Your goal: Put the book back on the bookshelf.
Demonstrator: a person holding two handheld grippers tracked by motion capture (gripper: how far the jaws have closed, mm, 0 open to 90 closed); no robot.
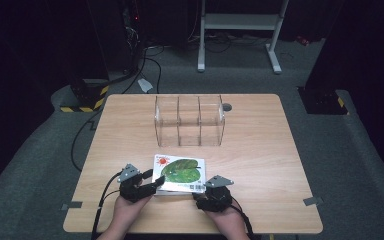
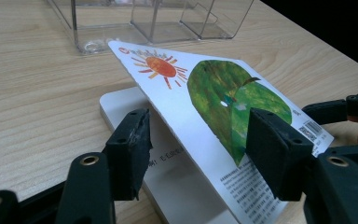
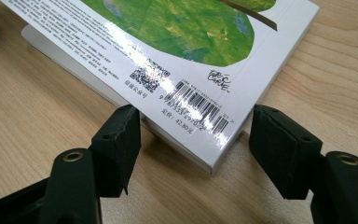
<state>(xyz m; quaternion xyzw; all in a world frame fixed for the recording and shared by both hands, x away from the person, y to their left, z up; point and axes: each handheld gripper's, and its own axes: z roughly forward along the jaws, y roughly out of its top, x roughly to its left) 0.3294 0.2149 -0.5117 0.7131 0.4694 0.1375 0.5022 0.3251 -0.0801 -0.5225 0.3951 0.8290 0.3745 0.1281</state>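
Observation:
A picture book [image 1: 181, 172] with a white cover, a green leaf and a red sun lies near the table's front edge. In the left gripper view its front cover [image 2: 214, 88] is lifted at a slant off the white pages [image 2: 121, 100]. My left gripper [image 2: 198, 140] is open: one jaw sits under the cover's edge, the other over the leaf. My right gripper [image 3: 196, 140] is open astride the book's barcode corner [image 3: 200, 109], with a gap beside the right jaw. From above, the left gripper [image 1: 147, 186] and right gripper [image 1: 206, 192] flank the book's near edge.
A clear plastic box [image 1: 190, 120] with three compartments stands behind the book, mid-table. The wooden table [image 1: 265, 160] has bare room left and right. Beyond it on the floor are cables [image 1: 145, 60], a white frame's legs [image 1: 275, 60] and a yellow-black striped base [image 1: 87, 97].

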